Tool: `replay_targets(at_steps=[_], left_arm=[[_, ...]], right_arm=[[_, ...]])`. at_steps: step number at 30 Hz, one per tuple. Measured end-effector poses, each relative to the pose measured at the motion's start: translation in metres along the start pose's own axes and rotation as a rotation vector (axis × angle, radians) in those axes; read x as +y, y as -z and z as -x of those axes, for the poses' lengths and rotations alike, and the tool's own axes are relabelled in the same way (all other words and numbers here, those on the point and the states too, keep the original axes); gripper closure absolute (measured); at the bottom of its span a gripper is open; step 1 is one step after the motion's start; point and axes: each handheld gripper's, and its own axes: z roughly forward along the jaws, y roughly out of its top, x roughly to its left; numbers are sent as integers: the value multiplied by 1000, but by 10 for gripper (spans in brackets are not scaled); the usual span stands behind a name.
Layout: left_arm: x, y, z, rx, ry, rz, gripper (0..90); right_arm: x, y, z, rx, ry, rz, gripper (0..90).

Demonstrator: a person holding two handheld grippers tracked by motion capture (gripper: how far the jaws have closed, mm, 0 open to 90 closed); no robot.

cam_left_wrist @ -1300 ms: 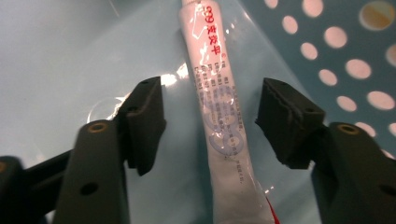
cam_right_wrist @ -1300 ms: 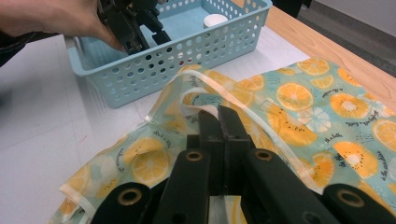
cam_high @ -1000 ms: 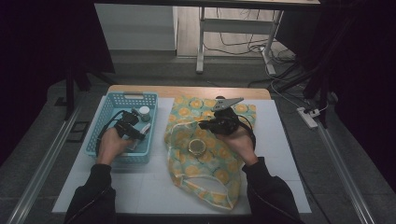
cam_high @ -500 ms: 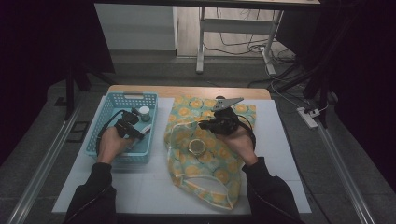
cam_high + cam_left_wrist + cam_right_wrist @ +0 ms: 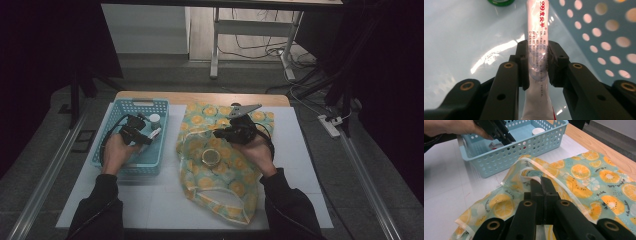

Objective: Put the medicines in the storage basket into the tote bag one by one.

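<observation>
High view: blue perforated basket point(image 5: 129, 161) at left on white table cover point(image 5: 165, 200), taken here as landmark. Left gripper point(image 5: 148, 136) inside basket, near its far right corner, carried by left hand point(image 5: 118, 152). White tube point(image 5: 155, 132) at jaw tips, white-capped bottle point(image 5: 155, 119) just beyond, against basket's far wall. Right of basket: fruit-print bag point(image 5: 220, 175), spread flat, mouth turned toward basket, small round tin point(image 5: 210, 158) seen through its clear panel. Right gripper point(image 5: 220, 133) over bag's upper part, held by right hand point(image 5: 255, 150), grey three-cornered plate on top.

Left gripper view: jaws clamped on white tube point(image 5: 537, 57) from both sides, having just been closing, pads pressing film inward. Red and blue print along tube. Tube running away from jaws over basket floor point(image 5: 461, 42); green cap point(image 5: 500, 2) at far edge; perforated basket wall point(image 5: 606, 37) to one side.

Right gripper view: jaws fully together, thin edge of fruit-print bag point(image 5: 584, 177) pinched at tips, clear trim point(image 5: 541, 167) lifted into a fold. Basket point(image 5: 509, 152) beyond bag, left gripper point(image 5: 496, 131) dipping into it, white-capped bottle point(image 5: 538, 131) at its far corner. Wooden table edge point(image 5: 599, 147) behind bag.
</observation>
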Motion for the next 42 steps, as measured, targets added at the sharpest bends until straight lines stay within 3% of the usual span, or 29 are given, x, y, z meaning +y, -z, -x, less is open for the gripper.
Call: replay_targets(at_steps=[12, 24, 37, 42], left_arm=[[0, 16, 0, -4, 1, 52, 728], [-6, 42, -1, -50, 52, 138, 729], [-9, 65, 21, -69, -31, 192, 729], [-12, 73, 28, -103, -46, 213, 729]], right_arm=[[0, 2, 1, -4, 0, 7, 900], [1, 4, 0, -10, -18, 12, 900], [1, 3, -1, -16, -11, 10, 900], [1, 2, -1, -16, -9, 12, 900]])
